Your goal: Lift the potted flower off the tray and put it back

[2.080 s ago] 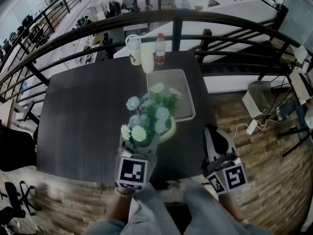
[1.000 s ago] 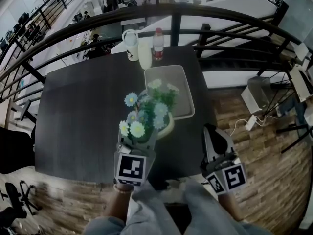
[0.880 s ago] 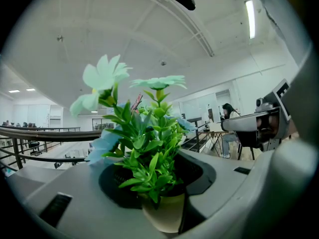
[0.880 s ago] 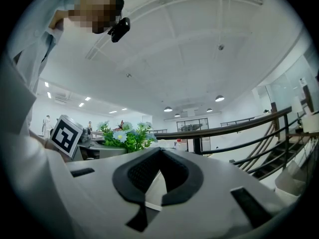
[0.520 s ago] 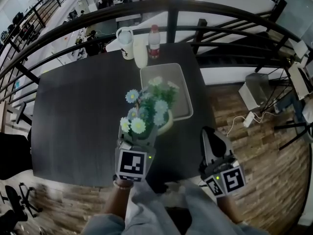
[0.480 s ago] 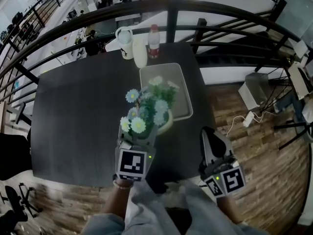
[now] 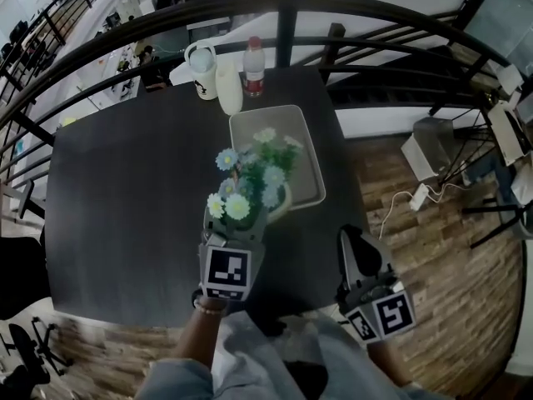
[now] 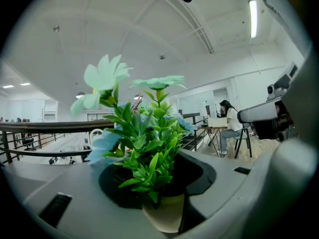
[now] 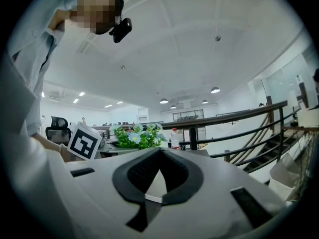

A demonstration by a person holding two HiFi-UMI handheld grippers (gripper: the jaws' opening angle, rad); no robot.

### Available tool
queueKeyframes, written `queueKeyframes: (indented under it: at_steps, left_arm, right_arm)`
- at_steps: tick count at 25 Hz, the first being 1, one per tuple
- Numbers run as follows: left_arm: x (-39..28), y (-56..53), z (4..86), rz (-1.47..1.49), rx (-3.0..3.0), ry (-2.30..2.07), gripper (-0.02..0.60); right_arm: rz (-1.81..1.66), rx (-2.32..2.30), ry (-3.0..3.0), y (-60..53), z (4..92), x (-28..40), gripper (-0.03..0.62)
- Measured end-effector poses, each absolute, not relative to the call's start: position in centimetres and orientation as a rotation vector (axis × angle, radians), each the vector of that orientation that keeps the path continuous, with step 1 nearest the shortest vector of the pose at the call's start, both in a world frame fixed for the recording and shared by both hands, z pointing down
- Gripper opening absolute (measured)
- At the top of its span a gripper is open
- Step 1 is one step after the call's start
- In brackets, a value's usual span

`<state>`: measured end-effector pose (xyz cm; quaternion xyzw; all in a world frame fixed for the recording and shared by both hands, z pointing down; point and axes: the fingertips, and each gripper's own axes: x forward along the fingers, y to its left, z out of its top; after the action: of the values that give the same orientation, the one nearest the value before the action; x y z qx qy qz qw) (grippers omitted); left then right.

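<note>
Against the frame from two seconds back, the table (image 7: 125, 182) with everything on it has slid up and to the left in the head view, so the red-capped bottle (image 7: 253, 57) and the white jug (image 7: 200, 59) now stand nearer the top edge. The right gripper (image 7: 356, 244) shows lower in the frame than it did. The potted flower (image 7: 250, 182) has kept much the same place against the tray (image 7: 306, 172), over its near left corner. The left gripper (image 7: 240, 230) stays clamped on it. That gripper reaches straight away from the person at close to level, its marker cube facing up and a bare forearm (image 7: 204, 340) behind it. Its jaws stand partly apart, pressed on either side of the cream pot (image 8: 164, 214), which fills the hollow between the pads. No view shows whether the pot's base touches the tray or the table. The right gripper points forward too, just off the table's near right corner and well apart from the plant, its jaws brought together with nothing between them. The plant stands upright: dense green leaves, pale blue and creamy white daisy-like blooms rising above them, and a rounded cream pot whose rim peeks out on the tray side.
</note>
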<state>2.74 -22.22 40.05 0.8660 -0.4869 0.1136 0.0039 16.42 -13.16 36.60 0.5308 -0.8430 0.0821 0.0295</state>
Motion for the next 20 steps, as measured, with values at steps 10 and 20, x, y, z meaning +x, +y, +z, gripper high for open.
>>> queueKeyframes:
  at_steps: [10, 20]
  left_arm:
    - [3.4, -25.3, 44.1, 0.418, 2.690, -1.492, 0.178]
    - [4.6, -27.3, 48.0, 0.469, 2.693, -1.429, 0.176]
  right_arm:
    - [0.305, 1.642, -2.541, -13.3, 38.4, 16.7, 0.002]
    - [0.355, 1.658, -2.488, -13.6, 39.9, 16.7, 0.002]
